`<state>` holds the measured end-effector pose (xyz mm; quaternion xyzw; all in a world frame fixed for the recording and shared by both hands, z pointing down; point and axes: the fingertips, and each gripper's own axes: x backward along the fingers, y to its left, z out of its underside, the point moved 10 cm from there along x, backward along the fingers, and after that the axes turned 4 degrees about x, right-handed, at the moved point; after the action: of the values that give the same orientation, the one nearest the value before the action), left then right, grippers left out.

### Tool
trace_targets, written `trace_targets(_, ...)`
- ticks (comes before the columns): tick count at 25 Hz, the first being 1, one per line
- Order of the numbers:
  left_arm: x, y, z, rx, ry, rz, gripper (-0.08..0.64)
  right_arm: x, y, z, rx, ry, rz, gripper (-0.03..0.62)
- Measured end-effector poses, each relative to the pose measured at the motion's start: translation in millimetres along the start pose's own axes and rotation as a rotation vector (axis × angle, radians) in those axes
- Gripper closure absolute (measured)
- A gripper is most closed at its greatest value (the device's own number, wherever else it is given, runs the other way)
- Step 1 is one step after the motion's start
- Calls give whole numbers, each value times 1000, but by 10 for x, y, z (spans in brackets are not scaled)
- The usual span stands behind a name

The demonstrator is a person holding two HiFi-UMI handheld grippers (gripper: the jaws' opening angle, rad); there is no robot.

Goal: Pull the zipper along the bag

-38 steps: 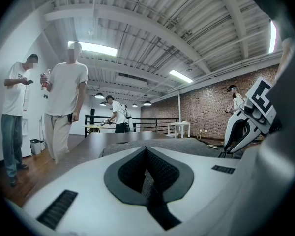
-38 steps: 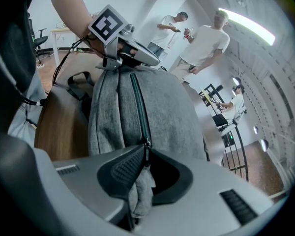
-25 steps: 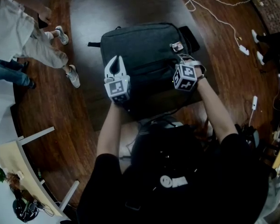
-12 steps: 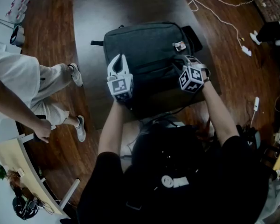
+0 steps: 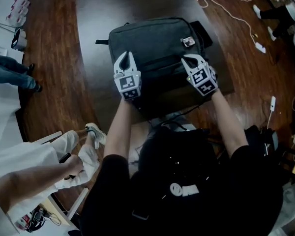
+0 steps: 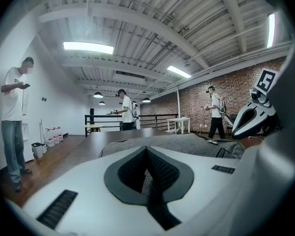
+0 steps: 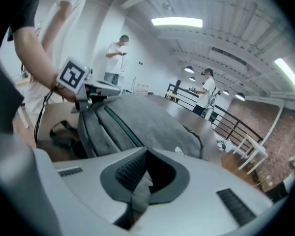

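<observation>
A dark grey backpack (image 5: 155, 41) lies flat on a dark table (image 5: 96, 14). My left gripper (image 5: 126, 56) sits at the bag's near left edge, shut with grey bag fabric (image 6: 148, 181) pinched between its jaws. My right gripper (image 5: 190, 59) is at the bag's near right edge, shut on a grey tab (image 7: 140, 187) that looks like the zipper pull. A dark zipper line (image 7: 119, 126) runs along the bag's side towards the left gripper (image 7: 91, 88). In the left gripper view the right gripper (image 6: 255, 118) shows beyond the bag (image 6: 182, 144).
A small tag (image 5: 188, 42) is fixed to the bag's top right. White cables (image 5: 226, 6) trail over the wooden floor at the far right. A person in white (image 5: 34, 168) stands at the lower left beside a light bench (image 5: 64, 136). Other people stand farther off.
My right gripper has turned its jaws forward along the bag's right edge and shut. The left gripper has hardly moved. The person in white has walked from upper left to lower left.
</observation>
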<state>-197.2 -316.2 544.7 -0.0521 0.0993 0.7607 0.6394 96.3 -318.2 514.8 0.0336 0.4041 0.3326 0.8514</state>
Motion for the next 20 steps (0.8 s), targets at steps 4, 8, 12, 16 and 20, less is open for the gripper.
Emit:
trace_targets(4, 13, -54, -48, 7, 26, -16, 555, 54, 150, -262, -147, -154, -6, 588)
trace_targets(8, 160, -178, -143, 21, 6, -12, 555, 157, 269, -486, -355, -349, -10, 588)
trace_targets(12, 374, -403, -275, 92, -47, 19, 555, 278, 388, -644, -488, -512, -29, 588)
trace_targets(16, 505, -537, -389, 93, -83, 46, 555, 302, 516, -793, -464, -547, -57, 588)
trace_targets(20, 657, -592, -491, 93, -107, 47, 555, 362, 642, -876, -449, -563, -76, 588)
